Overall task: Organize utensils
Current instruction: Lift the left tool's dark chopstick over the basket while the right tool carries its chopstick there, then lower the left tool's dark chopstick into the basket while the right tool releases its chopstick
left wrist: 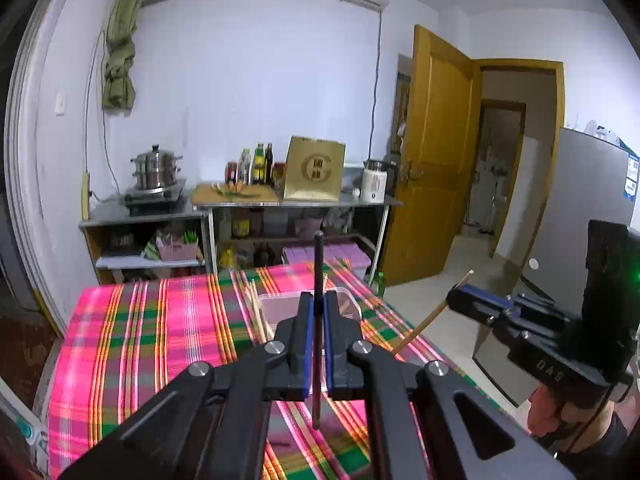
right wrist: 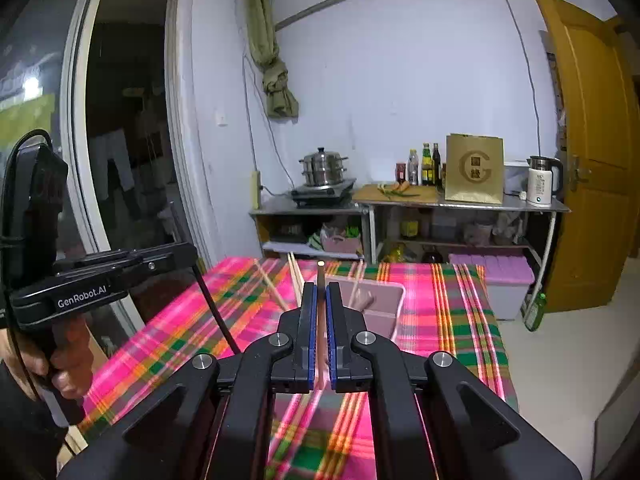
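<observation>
Above plaid cloth (left wrist: 160,328) | left gripper (left wrist: 319,312) pinches dark chopstick (left wrist: 318,264) | right gripper (right wrist: 321,304) pinches wooden chopstick (right wrist: 320,280)

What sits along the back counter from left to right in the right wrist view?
Stacked steel steamer pot → wooden cutting board → gold paper bag → white electric kettle.

Both cameras sit close behind their own black fingers, looking across the bright pink checked tablecloth (left wrist: 168,320) (right wrist: 432,320) toward the far metal shelf table (left wrist: 240,204) (right wrist: 460,204), which both views share.
</observation>
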Demonstrator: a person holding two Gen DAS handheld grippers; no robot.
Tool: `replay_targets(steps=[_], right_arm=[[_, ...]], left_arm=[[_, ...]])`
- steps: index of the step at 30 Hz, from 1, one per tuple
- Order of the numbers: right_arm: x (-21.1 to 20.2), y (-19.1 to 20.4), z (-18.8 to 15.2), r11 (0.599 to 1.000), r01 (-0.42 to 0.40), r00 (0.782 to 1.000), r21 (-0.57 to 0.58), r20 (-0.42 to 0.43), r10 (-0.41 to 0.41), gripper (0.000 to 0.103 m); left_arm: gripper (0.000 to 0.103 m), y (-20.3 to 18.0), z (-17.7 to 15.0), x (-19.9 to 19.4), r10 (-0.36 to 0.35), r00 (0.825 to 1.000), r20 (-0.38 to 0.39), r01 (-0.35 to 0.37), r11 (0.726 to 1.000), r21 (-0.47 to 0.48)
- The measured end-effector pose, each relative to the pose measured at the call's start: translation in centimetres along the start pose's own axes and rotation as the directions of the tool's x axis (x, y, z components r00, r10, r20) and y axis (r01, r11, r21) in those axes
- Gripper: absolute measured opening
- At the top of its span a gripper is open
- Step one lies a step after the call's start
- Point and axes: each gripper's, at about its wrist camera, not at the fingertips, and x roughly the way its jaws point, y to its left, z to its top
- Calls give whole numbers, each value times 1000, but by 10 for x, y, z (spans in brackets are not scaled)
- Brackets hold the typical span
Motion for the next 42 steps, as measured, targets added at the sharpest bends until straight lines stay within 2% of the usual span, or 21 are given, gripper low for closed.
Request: replay_targets(steps=[6, 13, 30, 36, 42], right_arm=[[21, -1, 17, 1000, -2, 1000, -6, 24, 2, 4], [45, -9, 27, 1000, 0, 999, 19, 45, -1, 4], [110, -20, 5, 999, 29, 999, 36, -25, -28, 4], [116, -24, 2, 999, 33, 999, 38, -37, -32, 4], [116, -27, 3, 998, 34, 999, 46, -38, -32, 4]], left_arm=[[5, -1, 25, 12, 7, 999, 45, -8, 1000, 30], [5, 3, 39, 32, 11, 997, 72, -14, 999, 44], [5, 22, 21, 93, 8, 1000, 30, -10, 999, 46], [5, 23, 36, 93, -17, 1000, 19, 17, 1000, 19], [5, 15, 52, 74, -21, 995, 94, 15, 998, 63]])
